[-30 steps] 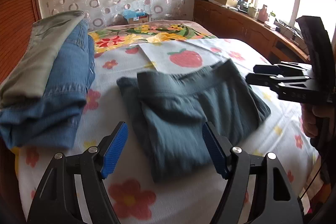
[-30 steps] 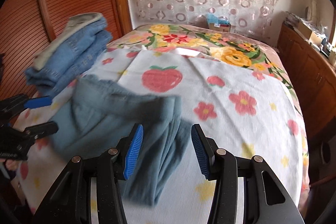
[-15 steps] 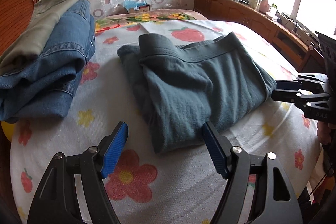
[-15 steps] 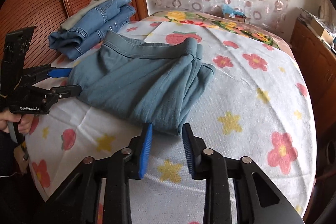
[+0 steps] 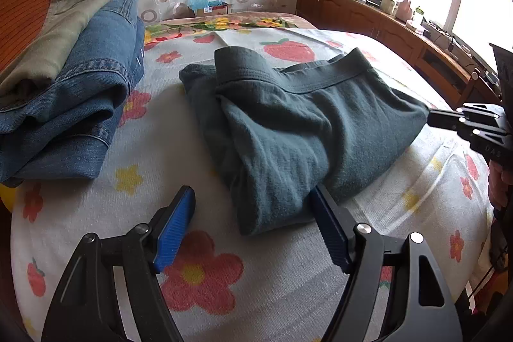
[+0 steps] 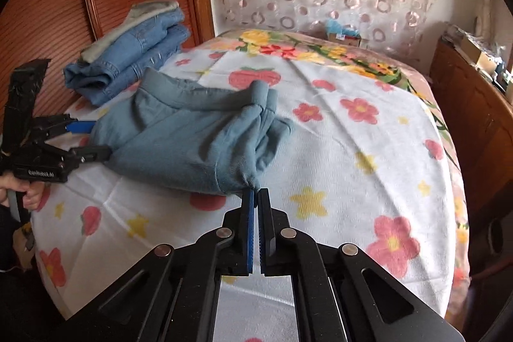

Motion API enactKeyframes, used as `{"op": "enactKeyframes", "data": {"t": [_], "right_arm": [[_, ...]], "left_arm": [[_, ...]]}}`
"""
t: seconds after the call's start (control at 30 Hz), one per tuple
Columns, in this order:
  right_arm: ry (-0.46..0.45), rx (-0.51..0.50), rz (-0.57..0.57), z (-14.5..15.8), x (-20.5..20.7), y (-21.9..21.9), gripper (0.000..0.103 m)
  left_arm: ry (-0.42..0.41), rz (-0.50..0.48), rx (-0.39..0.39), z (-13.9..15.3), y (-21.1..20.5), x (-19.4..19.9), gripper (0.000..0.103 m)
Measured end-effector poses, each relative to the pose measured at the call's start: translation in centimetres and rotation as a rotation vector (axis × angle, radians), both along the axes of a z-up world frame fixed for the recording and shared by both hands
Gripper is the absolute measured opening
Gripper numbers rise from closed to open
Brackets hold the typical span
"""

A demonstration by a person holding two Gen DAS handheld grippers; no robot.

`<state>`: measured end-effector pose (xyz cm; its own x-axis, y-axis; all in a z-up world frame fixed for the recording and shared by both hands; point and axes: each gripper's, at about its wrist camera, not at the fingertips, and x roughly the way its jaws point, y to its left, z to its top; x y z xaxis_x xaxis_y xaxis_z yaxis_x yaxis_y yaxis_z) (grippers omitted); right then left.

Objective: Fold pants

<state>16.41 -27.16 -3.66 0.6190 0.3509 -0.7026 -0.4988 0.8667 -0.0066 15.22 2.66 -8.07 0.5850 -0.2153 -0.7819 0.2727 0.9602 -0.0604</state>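
Bedspread [image 6: 368, 149] first — white with flowers and strawberries, it is the work surface, and it holds everything. Denim and a grey garment sit stacked as a pile [image 5: 73, 85] by the wooden headboard, folded and clear of the working area. Pants [image 5: 304, 130], teal, lie mid-bed folded into a thick bundle, waistband on the far side. Right gripper [image 6: 256, 193] has its jaws pressed together on the near corner of the bundle, probably to lift or drag it. Left gripper [image 5: 253, 213] waits with its jaws wide apart, straddling the opposite corner — the right-hand pad touches the cloth, nothing is pinched yet, likely ready to match the other's hold.
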Motion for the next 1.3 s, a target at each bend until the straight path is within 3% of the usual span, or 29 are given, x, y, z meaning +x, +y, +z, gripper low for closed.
{"op": "enactKeyframes", "data": {"t": [0.13, 0.33, 0.43, 0.5, 0.6, 0.73, 0.87, 1.0, 1.03, 1.1, 1.13, 1.3], "right_arm": [[0.013, -0.053, -0.057, -0.9, 0.3, 0.0, 0.0], [0.003, 0.039, -0.049, 0.5, -0.4, -0.6, 0.0], [-0.011, 0.051, -0.037, 0.6, -0.6, -0.1, 0.012], [-0.006, 0.065, -0.042, 0.5, -0.3, 0.2, 0.028], [0.024, 0.097, -0.041, 0.0, 0.6, 0.5, 0.04], [0.073, 0.09, -0.036, -1.0, 1.2, 0.8, 0.04], [0.105, 0.099, -0.047, -1.5, 2.1, 0.9, 0.04], [0.113, 0.098, -0.019, -1.4, 2.2, 1.3, 0.038], [0.111, 0.094, -0.011, -1.4, 2.2, 1.5, 0.033], [0.105, 0.091, 0.01, -1.3, 1.9, 1.8, 0.014], [0.1, 0.096, 0.017, -1.2, 1.8, 1.9, 0.011], [0.068, 0.131, 0.011, -0.3, 0.8, 1.0, 0.007]], "left_arm": [[0.003, 0.002, -0.006, 0.0, 0.2, 0.0, 0.076], [0.002, 0.0, 0.0, 0.0, 0.0, -0.1, 0.076], [0.004, 0.0, -0.001, 0.0, 0.0, -0.1, 0.076], [0.004, -0.001, 0.0, 0.0, 0.0, -0.1, 0.076], [0.006, 0.001, -0.002, 0.0, 0.0, 0.0, 0.077], [0.002, 0.002, -0.007, 0.1, 0.0, -0.1, 0.077], [-0.018, 0.003, -0.029, 0.4, 0.4, -0.4, 0.067], [-0.008, -0.017, -0.062, 0.4, 0.5, -0.4, 0.044], [-0.006, -0.029, -0.082, 0.4, 0.5, -0.3, 0.035], [-0.007, -0.033, -0.094, 0.4, 0.4, -0.3, 0.026], [-0.013, -0.032, -0.093, 0.5, 0.3, -0.4, 0.019], [-0.041, -0.037, -0.103, 1.9, 0.2, -1.9, 0.014]]}}
